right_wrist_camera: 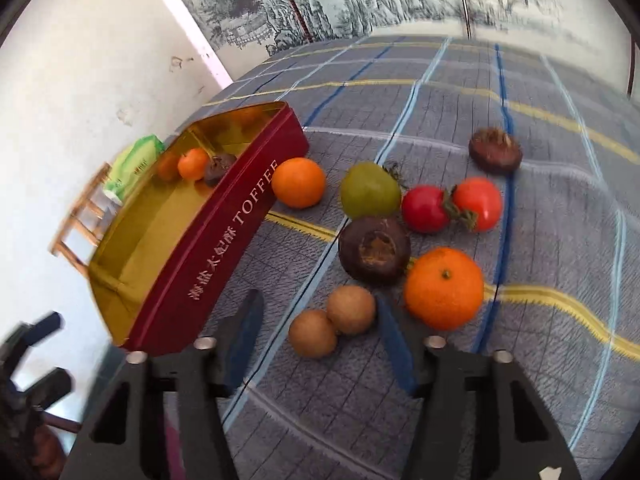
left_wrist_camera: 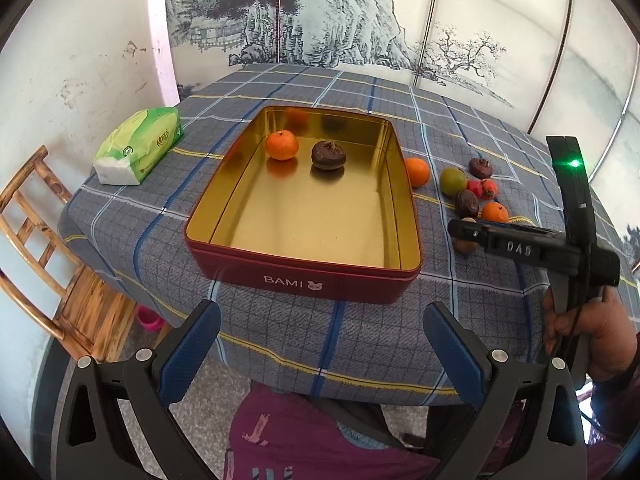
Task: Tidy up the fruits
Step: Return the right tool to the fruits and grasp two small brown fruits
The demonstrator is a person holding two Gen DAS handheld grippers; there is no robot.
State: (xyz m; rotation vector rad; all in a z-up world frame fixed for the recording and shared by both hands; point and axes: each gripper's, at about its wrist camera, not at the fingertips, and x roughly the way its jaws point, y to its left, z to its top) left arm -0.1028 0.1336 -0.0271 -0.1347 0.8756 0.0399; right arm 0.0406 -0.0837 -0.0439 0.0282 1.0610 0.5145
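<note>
Grey plaid tablecloth (left_wrist_camera: pixel 360 328), ink-landscape screen (left_wrist_camera: pixel 320 12) behind; left gripper (left_wrist_camera: pixel 322 350), right gripper (right_wrist_camera: pixel 320 330) both spread, empty.

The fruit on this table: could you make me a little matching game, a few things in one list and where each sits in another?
Things:
1. green fruit
2. tissue pack
3. two small brown fruits
4. tin

Places:
A. left of the tin
B. between the open right gripper fingers
C. holds an orange and a dark fruit
D. beside two red fruits

Pairs: 1-D, 2-A, 3-B, 4-C
</note>
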